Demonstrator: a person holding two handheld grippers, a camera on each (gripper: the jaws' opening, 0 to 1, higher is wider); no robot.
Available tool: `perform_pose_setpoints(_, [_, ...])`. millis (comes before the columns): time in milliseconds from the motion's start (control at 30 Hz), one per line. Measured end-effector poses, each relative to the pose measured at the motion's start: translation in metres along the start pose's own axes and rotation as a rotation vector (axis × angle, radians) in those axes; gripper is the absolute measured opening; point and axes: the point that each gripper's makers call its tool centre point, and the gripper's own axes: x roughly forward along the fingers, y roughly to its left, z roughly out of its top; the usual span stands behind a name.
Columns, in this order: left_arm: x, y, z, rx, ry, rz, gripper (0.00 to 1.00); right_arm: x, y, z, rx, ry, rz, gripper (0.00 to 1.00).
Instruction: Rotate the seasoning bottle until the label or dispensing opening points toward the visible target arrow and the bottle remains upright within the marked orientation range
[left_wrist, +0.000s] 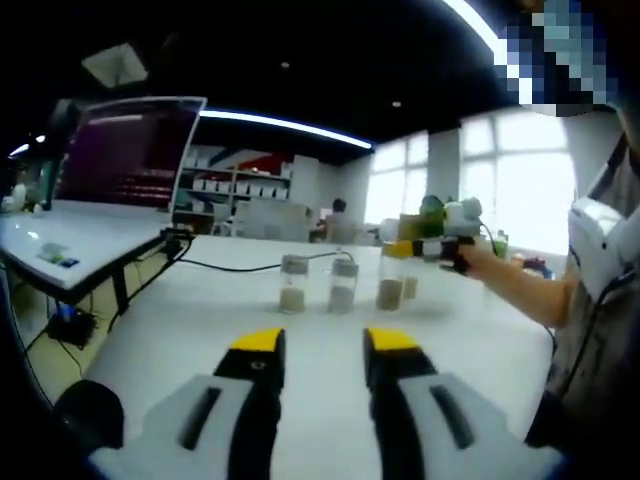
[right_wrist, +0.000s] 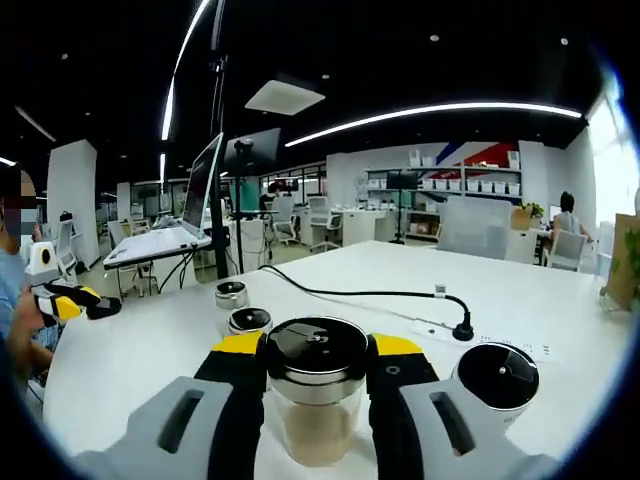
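Right gripper (right_wrist: 316, 372): its yellow-tipped jaws are clamped on the seasoning bottle (right_wrist: 316, 400), one jaw on each side just below the cap; in the left gripper view it shows at the far right (left_wrist: 432, 243), held by a person's hand (left_wrist: 478, 258).
Seasoning bottle: upright between the jaws, black round lid on top, clear body with pale brown powder inside.
Left gripper (left_wrist: 320, 350): jaws apart with nothing between them, low over the white surface (left_wrist: 150, 330); in the right gripper view it shows at the left edge (right_wrist: 72, 300).
Other bottles: a black-lidded bottle (right_wrist: 497, 378) stands just right of the held one; two more (right_wrist: 248, 320) (right_wrist: 231, 294) stand beyond it to the left.
Row seen from the left gripper: the bottles stand upright in a line across the surface, well ahead of the open jaws.
Cable (right_wrist: 370, 294): black, running over the surface behind the bottles.
Laptop (right_wrist: 200, 205): open on a side desk at the left.
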Motion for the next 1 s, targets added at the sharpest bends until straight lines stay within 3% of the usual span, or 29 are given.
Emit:
perform_pose_setpoints(533, [0.01,-0.02,0.01,0.027,-0.001,-0.048,0.32,-0.056,0.028,0.001,-0.05,-0.016,0.055,0.38])
perform_pose_setpoints(1000, [0.022,-0.035,0.007,0.03,0.006,-0.099,0.32,-0.102,0.064,-0.007,0.0,-0.034,0.134,0.39])
